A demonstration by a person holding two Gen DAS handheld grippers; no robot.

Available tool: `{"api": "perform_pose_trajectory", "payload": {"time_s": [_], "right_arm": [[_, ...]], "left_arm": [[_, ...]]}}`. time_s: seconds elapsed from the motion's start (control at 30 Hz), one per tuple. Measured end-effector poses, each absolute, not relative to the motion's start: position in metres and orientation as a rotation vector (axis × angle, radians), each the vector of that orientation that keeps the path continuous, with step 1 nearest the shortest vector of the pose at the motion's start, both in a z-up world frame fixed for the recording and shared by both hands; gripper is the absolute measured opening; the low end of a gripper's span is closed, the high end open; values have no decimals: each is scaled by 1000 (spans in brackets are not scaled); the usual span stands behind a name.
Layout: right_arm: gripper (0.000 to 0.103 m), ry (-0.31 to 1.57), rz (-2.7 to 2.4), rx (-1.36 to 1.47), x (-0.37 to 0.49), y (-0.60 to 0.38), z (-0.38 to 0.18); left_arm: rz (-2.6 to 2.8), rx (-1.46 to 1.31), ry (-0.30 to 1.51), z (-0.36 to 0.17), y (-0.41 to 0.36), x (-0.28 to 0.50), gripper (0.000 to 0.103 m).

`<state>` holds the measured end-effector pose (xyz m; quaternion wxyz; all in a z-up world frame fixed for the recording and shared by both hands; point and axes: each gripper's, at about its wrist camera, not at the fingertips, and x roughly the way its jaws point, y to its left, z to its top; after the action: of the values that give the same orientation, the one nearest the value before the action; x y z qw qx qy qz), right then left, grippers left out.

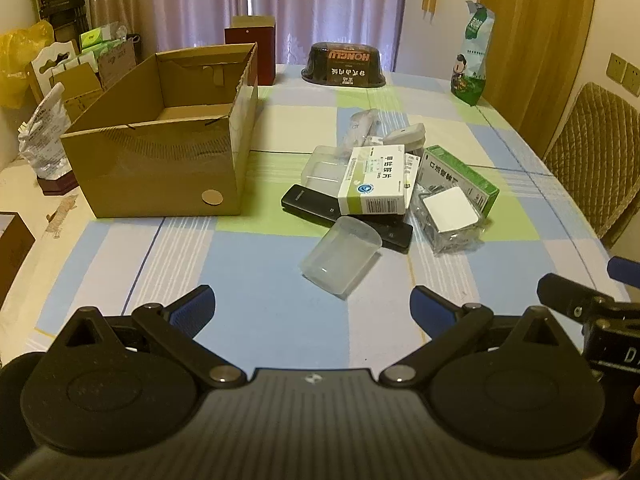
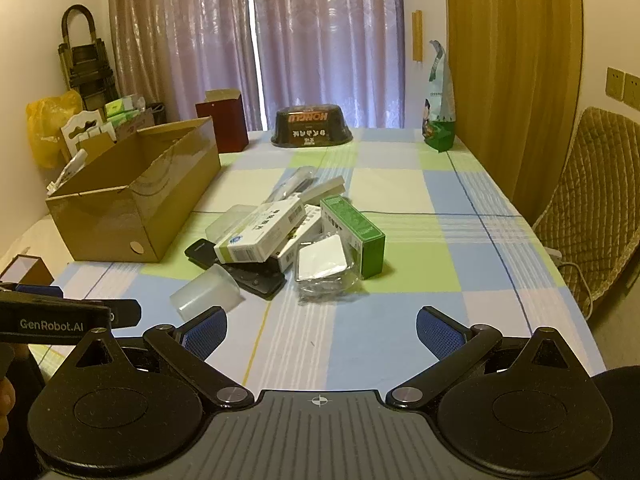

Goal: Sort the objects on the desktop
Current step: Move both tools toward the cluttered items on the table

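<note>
A heap of small items lies mid-table: a white-and-green medicine box (image 1: 374, 186) (image 2: 260, 238), a green box (image 1: 460, 178) (image 2: 354, 236), a black remote (image 1: 346, 218) (image 2: 248, 274), a clear plastic cup (image 1: 342, 260) (image 2: 206, 292) on its side, and a white pad in clear wrap (image 1: 450, 216) (image 2: 322, 264). An open cardboard box (image 1: 160, 152) (image 2: 132, 200), with nothing visible inside, stands left of the heap. My left gripper (image 1: 312, 310) is open above the near table edge, short of the cup. My right gripper (image 2: 322, 328) is open too, holding nothing.
At the far end stand a black lidded bowl (image 1: 344, 65) (image 2: 312, 125), a dark red carton (image 1: 252, 54) (image 2: 222, 120) and a tall green-white bag (image 1: 472, 56) (image 2: 438, 108). A padded chair (image 1: 592, 156) (image 2: 588, 208) is at the right edge. Clutter and a yellow bag (image 1: 20, 60) sit beyond the left edge.
</note>
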<state>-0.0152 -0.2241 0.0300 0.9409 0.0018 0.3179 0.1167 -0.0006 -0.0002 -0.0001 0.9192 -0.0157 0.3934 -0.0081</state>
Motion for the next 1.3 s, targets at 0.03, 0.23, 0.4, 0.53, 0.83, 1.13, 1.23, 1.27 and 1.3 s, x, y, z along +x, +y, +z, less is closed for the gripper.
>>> {"api": "perform_pose_trajectory", "payload": {"time_s": [0.03,0.23,0.4,0.53,0.83,1.13,1.23,1.27,1.3], "right_arm": [[103,648,238,3,-15,-224,30],[103,668,248,24,-14,-227,25],[103,666,242,19,-14,-224,26],[103,669,241,16,-12,-224,26],[103,671,237,21,-13,-224,24],[103,674,238,26,-12,-228,27],[103,675,238,26,-12,-228,26],[103,676,237,25,-12,-228,26],[103,677,237,25,-12,-227,26]], "left_arm": [[-18,-27,808,0,-1,-1,102],[-28,6,803,-1,-2,-7,102],[-30,-15,813,-2,0,-4,102],[-34,-15,809,-4,1,-7,102],[-44,-18,817,-6,2,-9,102],[-56,-34,816,-6,3,-10,102],[-58,-32,814,-6,3,-10,102],[-58,-32,814,-6,2,-9,102],[-58,-33,815,-5,2,-9,102]]}}
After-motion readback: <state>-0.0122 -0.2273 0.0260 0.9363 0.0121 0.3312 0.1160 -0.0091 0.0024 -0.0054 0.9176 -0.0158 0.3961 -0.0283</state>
